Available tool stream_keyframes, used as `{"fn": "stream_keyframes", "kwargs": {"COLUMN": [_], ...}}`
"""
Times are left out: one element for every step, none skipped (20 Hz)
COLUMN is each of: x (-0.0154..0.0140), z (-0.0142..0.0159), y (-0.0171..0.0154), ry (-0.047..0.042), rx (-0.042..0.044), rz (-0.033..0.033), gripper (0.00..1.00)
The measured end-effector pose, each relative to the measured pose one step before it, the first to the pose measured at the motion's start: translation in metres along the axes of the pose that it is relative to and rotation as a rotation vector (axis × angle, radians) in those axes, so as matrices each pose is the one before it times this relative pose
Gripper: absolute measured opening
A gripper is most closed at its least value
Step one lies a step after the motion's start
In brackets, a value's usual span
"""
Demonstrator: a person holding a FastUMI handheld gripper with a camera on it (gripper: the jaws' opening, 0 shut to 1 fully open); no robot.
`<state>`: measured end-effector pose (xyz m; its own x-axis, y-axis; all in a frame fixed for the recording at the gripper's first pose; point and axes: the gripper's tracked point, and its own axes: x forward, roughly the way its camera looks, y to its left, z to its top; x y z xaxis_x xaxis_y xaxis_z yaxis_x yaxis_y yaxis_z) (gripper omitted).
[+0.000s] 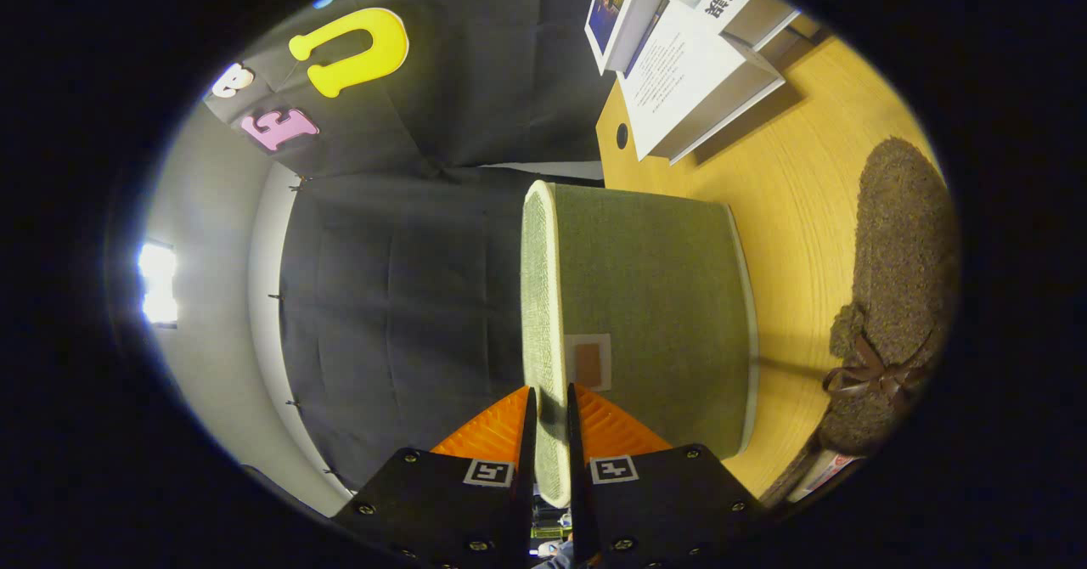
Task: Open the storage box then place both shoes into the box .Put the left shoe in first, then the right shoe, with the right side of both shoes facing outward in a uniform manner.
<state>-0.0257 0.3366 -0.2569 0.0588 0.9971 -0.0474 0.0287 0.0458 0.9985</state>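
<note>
Between the claw [549, 408] fingers, the grey-green fabric storage box [654, 314] lid.

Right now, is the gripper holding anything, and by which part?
Yes. The gripper is shut on the box lid, its fingers pinching the lid's front rim beside the small tab.

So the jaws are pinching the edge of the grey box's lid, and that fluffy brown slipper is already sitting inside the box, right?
Not quite. In the gripper view the jaws do pinch the edge of the lid of the grey box, but the fluffy brown slipper is not inside it. It lies out on the wooden table, beside the box.
</note>
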Motion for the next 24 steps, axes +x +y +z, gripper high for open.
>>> {"fn": "stream_keyframes", "kwargs": {"x": [-0.00132,-0.00151,0.00423,-0.00404,-0.00829,0.00800,0.00304,-0.00055,0.00007,-0.00041,0.00084,0.00040,0.00190,0.00390,0.00484,0.00426,0.00641,0.00689,0.00830,0.00805,0.01056,0.01111,0.01177,0.01175], "z": [-0.00162,-0.00461,-0.00004,-0.00214,0.00323,-0.00318,0.00196,0.00058,0.00217,0.00046,0.00376,0.00059,0.00226,0.00232,0.00344,0.00253,0.00403,0.00148,0.00183,0.00007,0.00055,-0.00077,-0.00012,0.00000], "y": [0.00509,0.00519,-0.00439,0.00171,-0.00107,0.00687,0.00527,0.00706,0.00916,0.00912,0.00692,0.00877,0.00902,0.00925,0.01084,0.01302,0.00871,0.00965,0.01117,0.01085,0.00937,0.00989,0.01013,0.00939], "ry": [0.00985,0.01152,-0.00332,0.00928,0.01002,0.00231,-0.00195,-0.00335,-0.00139,-0.00010,-0.00558,0.00315,0.00029,-0.00320,-0.00053,-0.00722,-0.00614,-0.00064,0.00652,0.00789,0.01285,0.01152,0.01239,0.00450], "rx": [-0.02912,-0.02697,-0.02896,-0.01220,-0.00961,-0.00997,-0.01037,-0.00770,-0.01027,-0.01837,-0.02497,-0.02823,-0.02489,-0.02737,-0.02472,-0.02709,-0.03505,-0.03260,-0.02514,-0.02546,-0.02720,-0.02591,-0.01546,-0.00577], "rz": [0.00396,-0.00157,-0.05659,-0.02135,-0.02738,0.00050,-0.00518,0.00317,0.00624,0.00130,-0.01663,-0.01088,-0.01647,-0.01325,-0.01171,-0.01163,-0.02135,-0.01130,-0.00229,0.00122,0.00330,0.00740,0.00980,0.01377], "gripper": [0.18,0.18,0.18,0.04,0.03,0.01,0.00,0.01,0.00,0.00,0.01,0.00,0.00,0.01,0.01,0.02,0.03,0.04,0.05,0.06,0.06,0.06,0.06,0.06]}}
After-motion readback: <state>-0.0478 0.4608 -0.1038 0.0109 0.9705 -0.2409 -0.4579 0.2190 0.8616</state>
